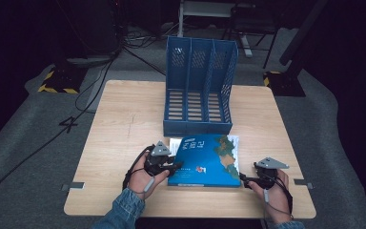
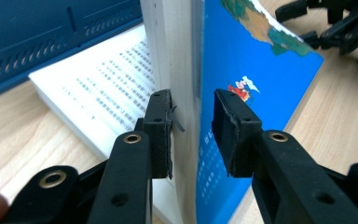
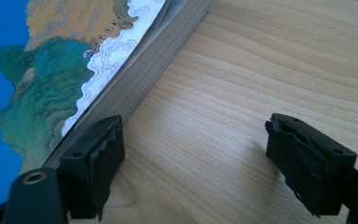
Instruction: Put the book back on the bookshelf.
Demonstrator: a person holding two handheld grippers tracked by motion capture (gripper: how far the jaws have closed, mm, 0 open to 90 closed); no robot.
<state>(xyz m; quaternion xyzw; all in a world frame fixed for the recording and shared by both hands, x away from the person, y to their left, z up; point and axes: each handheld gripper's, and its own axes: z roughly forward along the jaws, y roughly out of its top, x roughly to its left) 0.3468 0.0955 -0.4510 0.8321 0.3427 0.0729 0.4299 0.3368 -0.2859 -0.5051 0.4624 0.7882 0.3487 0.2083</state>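
A blue book [image 1: 205, 160] with a map-like cover lies on the wooden table [image 1: 124, 124], in front of a blue file holder [image 1: 198, 86]. My left gripper [image 1: 175, 166] is at the book's left edge. In the left gripper view, this gripper [image 2: 193, 133] is shut on the blue cover [image 2: 261, 60] and a thick block of pages. A printed page [image 2: 98, 79] lies open beneath. My right gripper [image 1: 244, 180] sits at the book's near right corner. It stands open [image 3: 191, 154] on the tabletop, its left jaw beside the book's page edge [image 3: 140, 79].
The file holder has three upright slots with its open side toward me, and it stands at the back middle of the table. Bare wood [image 3: 261, 70] lies to the right of the book. Cables and dark equipment lie on the floor [image 1: 38, 143] beyond the table.
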